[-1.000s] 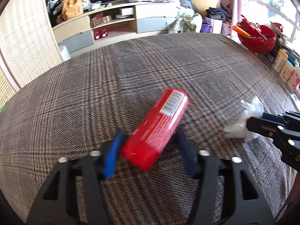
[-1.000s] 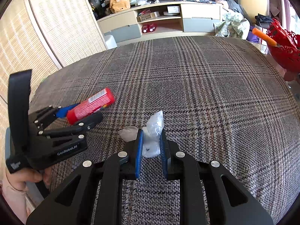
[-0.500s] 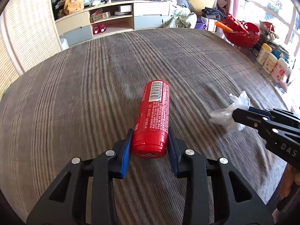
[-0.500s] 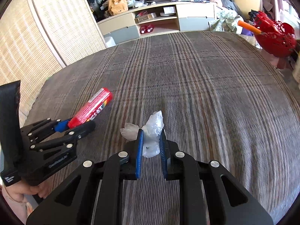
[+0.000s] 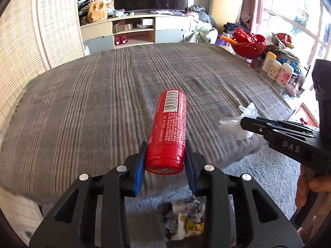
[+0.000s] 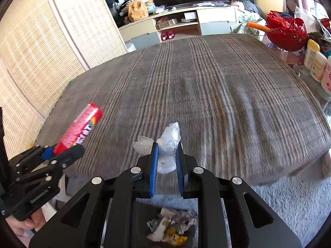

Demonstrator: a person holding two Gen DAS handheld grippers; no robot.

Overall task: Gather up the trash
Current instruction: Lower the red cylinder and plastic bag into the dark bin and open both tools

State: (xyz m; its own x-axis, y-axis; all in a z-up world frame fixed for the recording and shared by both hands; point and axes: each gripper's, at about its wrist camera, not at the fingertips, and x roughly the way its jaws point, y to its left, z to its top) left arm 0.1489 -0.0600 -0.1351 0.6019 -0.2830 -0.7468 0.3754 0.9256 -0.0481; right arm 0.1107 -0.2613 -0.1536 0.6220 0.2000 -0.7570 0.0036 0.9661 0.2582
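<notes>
My left gripper (image 5: 164, 161) is shut on a red snack tube (image 5: 168, 130) with a barcode label, held in the air past the front edge of the plaid-covered bed (image 5: 103, 95). The tube also shows in the right wrist view (image 6: 79, 130), with the left gripper (image 6: 62, 155) at the far left. My right gripper (image 6: 166, 159) is shut on a crumpled clear plastic wrapper (image 6: 168, 142), which also shows in the left wrist view (image 5: 238, 124). Below both grippers sits a bin holding crumpled trash (image 5: 184, 221), also in the right wrist view (image 6: 171, 225).
A pale shaggy rug (image 6: 289, 198) covers the floor by the bed. A side table at the right holds a red bowl (image 5: 248, 43) and bottles (image 5: 276, 70). A woven screen (image 6: 31, 51) stands at the left, and a TV shelf (image 5: 134, 31) at the back.
Both grippers have pulled back off the bed with their loads and now hang over the trash bin, which has come into view. The left gripper closed on the red tube a second ago.
</notes>
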